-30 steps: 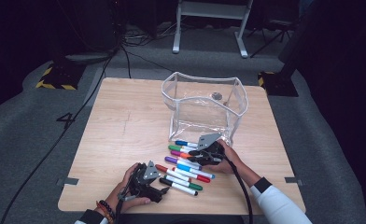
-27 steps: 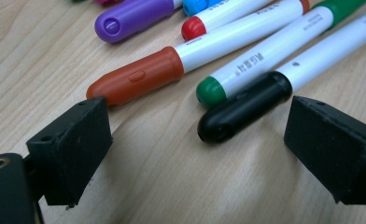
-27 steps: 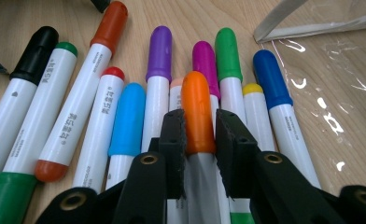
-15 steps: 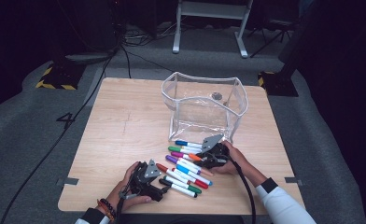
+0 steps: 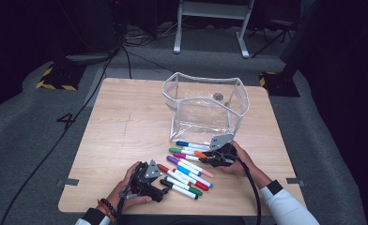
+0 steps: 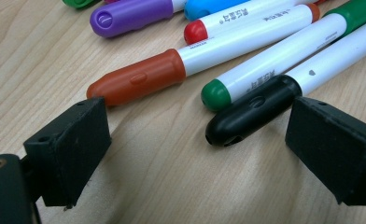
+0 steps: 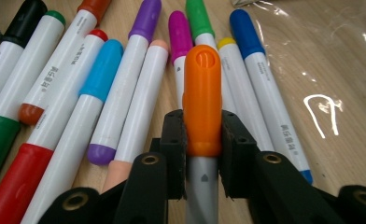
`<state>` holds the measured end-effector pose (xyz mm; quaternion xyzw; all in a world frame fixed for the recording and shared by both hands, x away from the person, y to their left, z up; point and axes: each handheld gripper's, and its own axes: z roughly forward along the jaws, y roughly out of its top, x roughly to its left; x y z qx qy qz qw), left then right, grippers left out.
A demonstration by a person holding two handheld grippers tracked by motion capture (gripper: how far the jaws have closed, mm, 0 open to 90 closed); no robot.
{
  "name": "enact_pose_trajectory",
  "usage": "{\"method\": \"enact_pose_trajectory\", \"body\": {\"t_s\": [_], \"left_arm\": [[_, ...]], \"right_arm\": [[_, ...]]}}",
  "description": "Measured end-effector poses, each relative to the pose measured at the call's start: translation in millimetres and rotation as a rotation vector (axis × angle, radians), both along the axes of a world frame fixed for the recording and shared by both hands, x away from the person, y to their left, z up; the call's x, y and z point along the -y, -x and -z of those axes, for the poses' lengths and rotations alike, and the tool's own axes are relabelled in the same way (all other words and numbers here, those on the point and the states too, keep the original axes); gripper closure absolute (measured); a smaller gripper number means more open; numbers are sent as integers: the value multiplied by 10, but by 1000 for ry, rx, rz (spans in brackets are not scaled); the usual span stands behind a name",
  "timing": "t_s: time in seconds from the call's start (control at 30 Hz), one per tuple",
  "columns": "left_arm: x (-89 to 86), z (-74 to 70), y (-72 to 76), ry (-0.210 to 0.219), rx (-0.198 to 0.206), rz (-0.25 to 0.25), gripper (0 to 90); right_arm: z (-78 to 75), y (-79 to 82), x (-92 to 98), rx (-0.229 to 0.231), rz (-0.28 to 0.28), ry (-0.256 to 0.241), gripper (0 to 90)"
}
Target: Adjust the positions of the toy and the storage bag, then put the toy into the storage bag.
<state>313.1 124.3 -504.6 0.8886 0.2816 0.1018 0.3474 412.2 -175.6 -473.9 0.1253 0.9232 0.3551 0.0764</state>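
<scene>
Several capped markers (image 5: 187, 171) lie side by side on the wooden table (image 5: 126, 126), in front of a clear plastic bin (image 5: 205, 105). My right gripper (image 5: 210, 157) is at the right end of the row. In the right gripper view it (image 7: 202, 126) is shut on the orange-capped marker (image 7: 202, 88), which points out over the other markers. My left gripper (image 5: 159, 186) rests at the near left of the row. Seen from its own camera, the left gripper (image 6: 200, 140) is open, with the black-capped marker (image 6: 256, 107) just inside its right jaw and a rust-red cap (image 6: 139, 81) above its left jaw.
The bin stands open-topped at the back right of the table, with a small dark object (image 5: 217, 97) on its floor. Bare wood spreads across the table's left half. Cables (image 5: 79, 117) run over the grey floor at the left.
My right gripper has drifted slightly nearer and to the right, with the orange marker in it. The left gripper has barely moved.
</scene>
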Motion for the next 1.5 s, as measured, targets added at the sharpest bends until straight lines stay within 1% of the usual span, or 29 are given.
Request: {"method": "enact_pose_trajectory", "body": {"t_s": [0.07,0.1,0.2,0.23,0.27,0.3,0.43,0.47,0.53,0.6,0.63,1.0,1.13,1.23,1.33,1.5], "left_arm": [[-16,2,-19,1,1,4,69],[-21,1,-24,2,-1,6,69],[-32,0,-38,-2,1,5,69],[-33,0,-40,-2,1,5,69],[-36,0,-43,-3,2,6,69],[-45,2,-58,1,1,10,68],[-53,2,-84,0,-1,2,63],[-55,-1,-92,-4,-1,7,63],[-67,-1,-114,-4,-1,30,63],[-72,0,-124,-2,-3,38,63],[-75,2,-138,-1,-1,43,62],[-82,2,-178,-3,-1,44,57],[-83,2,-178,-2,-1,45,57],[-85,2,-179,-1,-2,47,58],[-86,2,-184,-2,0,51,57],[-86,2,-185,-2,0,52,57]], "right_arm": [[-29,13,35,6,3,-20,746],[-54,20,76,13,19,-37,747],[-72,27,124,17,27,-47,747],[-93,40,180,14,40,-69,747],[-93,40,180,14,40,-69,747],[-113,67,225,23,44,-75,747],[-145,106,295,23,51,-94,748],[-157,118,318,29,56,-96,748],[-185,136,394,28,68,-119,748],[-191,139,413,29,71,-122,748],[-209,144,475,28,84,-135,748],[-239,186,689,37,139,-150,748],[-243,196,737,39,144,-140,748],[-253,185,807,40,157,-157,748],[-260,183,831,40,163,-163,748],[-303,169,882,55,172,-176,748]]}}
